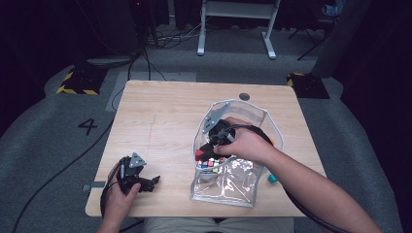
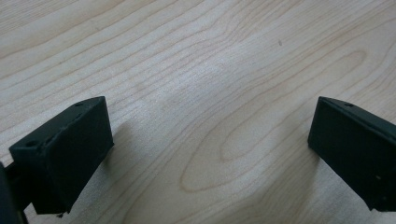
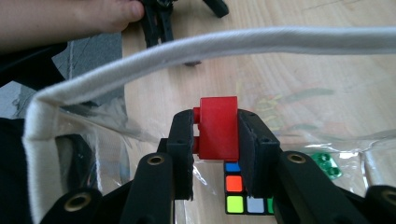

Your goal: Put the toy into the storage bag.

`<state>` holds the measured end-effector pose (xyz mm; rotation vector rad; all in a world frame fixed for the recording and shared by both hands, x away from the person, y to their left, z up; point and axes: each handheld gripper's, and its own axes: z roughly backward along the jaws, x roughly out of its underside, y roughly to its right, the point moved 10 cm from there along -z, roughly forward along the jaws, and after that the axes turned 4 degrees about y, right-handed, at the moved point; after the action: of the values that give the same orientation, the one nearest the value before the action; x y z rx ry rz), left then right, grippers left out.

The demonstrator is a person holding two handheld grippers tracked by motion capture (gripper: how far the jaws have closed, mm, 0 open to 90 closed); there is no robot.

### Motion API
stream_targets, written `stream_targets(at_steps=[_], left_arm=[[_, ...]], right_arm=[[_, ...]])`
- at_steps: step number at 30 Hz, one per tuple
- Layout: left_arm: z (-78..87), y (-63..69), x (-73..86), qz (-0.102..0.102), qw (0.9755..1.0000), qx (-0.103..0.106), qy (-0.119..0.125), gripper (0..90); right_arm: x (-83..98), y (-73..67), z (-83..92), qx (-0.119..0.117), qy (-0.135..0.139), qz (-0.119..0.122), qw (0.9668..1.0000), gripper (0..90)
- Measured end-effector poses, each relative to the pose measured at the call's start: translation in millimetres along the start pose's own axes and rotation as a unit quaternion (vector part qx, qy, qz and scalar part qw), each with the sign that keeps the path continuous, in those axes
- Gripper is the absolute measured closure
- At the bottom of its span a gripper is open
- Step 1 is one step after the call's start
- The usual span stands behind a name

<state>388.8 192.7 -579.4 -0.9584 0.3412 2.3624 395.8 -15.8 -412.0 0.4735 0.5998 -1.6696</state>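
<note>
The right gripper (image 3: 215, 154) is squeezing a red block (image 3: 218, 128) between its jaws, inside the clear bag (image 1: 228, 187) on the right side of the table (image 1: 160, 111), just above a colourful cube (image 3: 238, 193). The left gripper (image 2: 210, 154) rests wide open and holds nothing, at the table's near left corner.

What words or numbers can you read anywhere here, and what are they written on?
"4" – a dark number on the grey floor, left of the table.
No other writing can be read: the clear bag, the red block in the right gripper, the colour cube and the left gripper carry no letters that can be made out.
</note>
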Motion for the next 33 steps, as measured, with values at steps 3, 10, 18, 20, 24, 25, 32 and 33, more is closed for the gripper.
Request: stream_targets(at_steps=[3, 10, 18, 20, 24, 25, 32, 33], left_arm=[[0.0, 0.0, 0.0, 0.000, 1.0000, 0.000, 0.000, 0.1], [0.0, 0.0, 0.0, 0.000, 1.0000, 0.000, 0.000, 0.0], [0.0, 0.0, 0.0, 0.000, 1.0000, 0.000, 0.000, 0.0], [0.0, 0.0, 0.0, 0.000, 1.0000, 0.000, 0.000, 0.0], [0.0, 0.0, 0.0, 0.000, 1.0000, 0.000, 0.000, 0.0], [0.0, 0.0, 0.0, 0.000, 1.0000, 0.000, 0.000, 0.0], [0.0, 0.0, 0.0, 0.000, 1.0000, 0.000, 0.000, 0.0], [0.0, 0.0, 0.0, 0.000, 1.0000, 0.000, 0.000, 0.1]], right_arm=[[5.2, -0.9, -7.0, -0.008, -0.008, 0.001, 0.9999, 68.8], [17.3, -4.2, -20.7, -0.026, -0.030, -0.004, 0.9992, 68.8], [24.6, -3.3, -30.8, -0.042, -0.033, -0.017, 0.9985, 68.8], [26.5, -4.1, -32.4, -0.044, -0.039, -0.017, 0.9981, 68.8], [28.6, -4.5, -35.8, -0.050, -0.045, -0.017, 0.9976, 68.7], [29.0, -4.3, -36.3, -0.051, -0.047, -0.016, 0.9975, 68.7], [32.6, -2.9, -40.2, -0.054, -0.067, -0.021, 0.9960, 68.7], [32.9, -2.7, -41.1, -0.056, -0.069, -0.021, 0.9958, 68.7]])
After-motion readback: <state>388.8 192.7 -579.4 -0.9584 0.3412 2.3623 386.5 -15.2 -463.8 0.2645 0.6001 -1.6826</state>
